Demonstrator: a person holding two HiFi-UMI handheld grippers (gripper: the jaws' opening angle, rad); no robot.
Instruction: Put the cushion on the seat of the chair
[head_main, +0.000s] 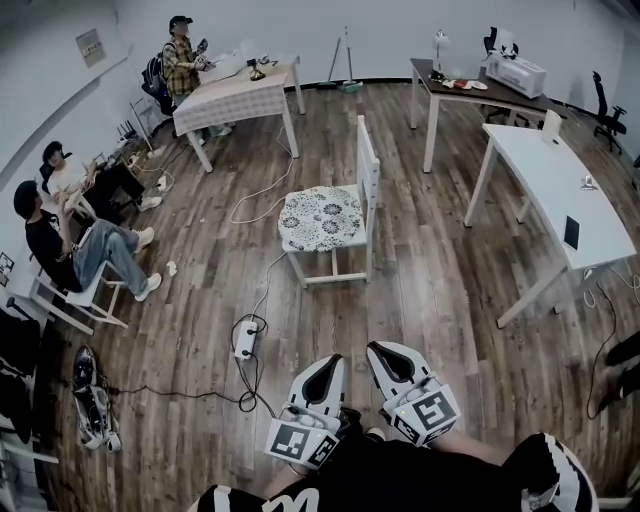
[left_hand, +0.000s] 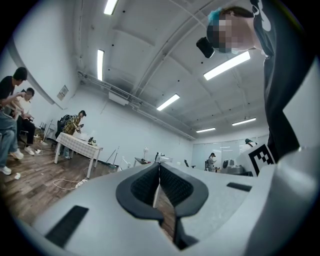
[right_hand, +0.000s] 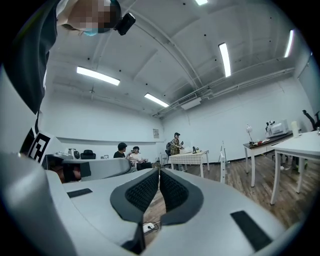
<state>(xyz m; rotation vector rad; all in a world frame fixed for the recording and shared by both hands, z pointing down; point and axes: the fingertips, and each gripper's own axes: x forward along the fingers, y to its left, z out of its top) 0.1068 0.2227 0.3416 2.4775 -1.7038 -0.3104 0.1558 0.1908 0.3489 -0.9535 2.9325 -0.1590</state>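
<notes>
A white wooden chair (head_main: 368, 170) stands mid-floor in the head view, and a floral cushion (head_main: 320, 217) lies flat on its seat. Both grippers hang low at the bottom of that view, well short of the chair and side by side. My left gripper (head_main: 338, 358) is shut, its pads meeting at the tips with nothing between them (left_hand: 159, 165). Beside it, my right gripper (head_main: 372, 347) is likewise shut and empty (right_hand: 159, 170). Neither gripper touches the cushion or the chair.
Two people sit on chairs at the left (head_main: 70, 240); a third stands by a table with a checked cloth (head_main: 235, 100) at the back. White tables (head_main: 560, 190) line the right, and a brown desk (head_main: 470, 95) stands behind. A power strip with cables (head_main: 245, 340) lies on the floor before me.
</notes>
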